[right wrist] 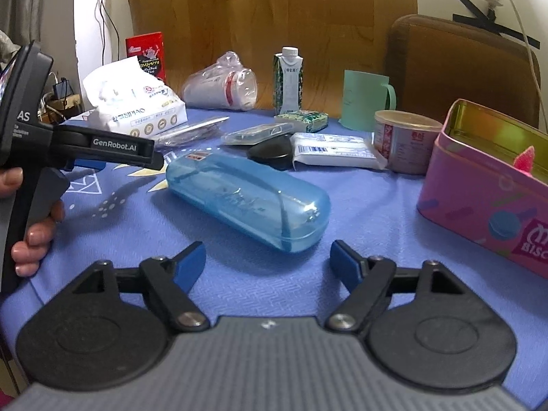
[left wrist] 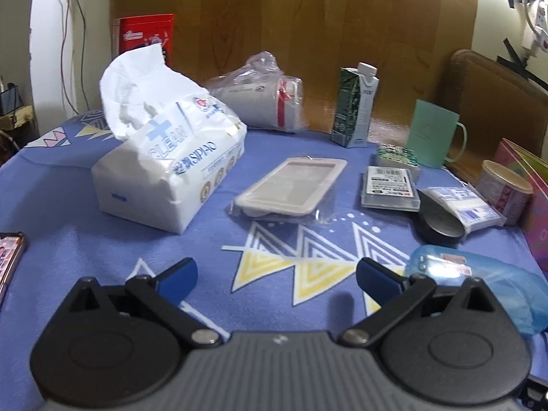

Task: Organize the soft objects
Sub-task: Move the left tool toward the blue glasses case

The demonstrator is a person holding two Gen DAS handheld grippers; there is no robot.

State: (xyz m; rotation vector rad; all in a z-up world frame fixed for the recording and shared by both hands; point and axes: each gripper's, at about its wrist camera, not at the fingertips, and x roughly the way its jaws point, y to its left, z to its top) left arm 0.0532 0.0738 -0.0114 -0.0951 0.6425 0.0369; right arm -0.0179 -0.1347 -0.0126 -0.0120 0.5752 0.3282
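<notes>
Right wrist view: tissue pack (right wrist: 137, 109) long axis slanting left-right, far-left; both tongs (right wrist: 268, 263) wide, empty

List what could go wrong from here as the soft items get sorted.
The tissue pack has a loose sheet sticking up; a grab there may pull out tissue rather than lift the pack. The blue plastic case lies just ahead of the open right gripper and could be knocked aside.
</notes>
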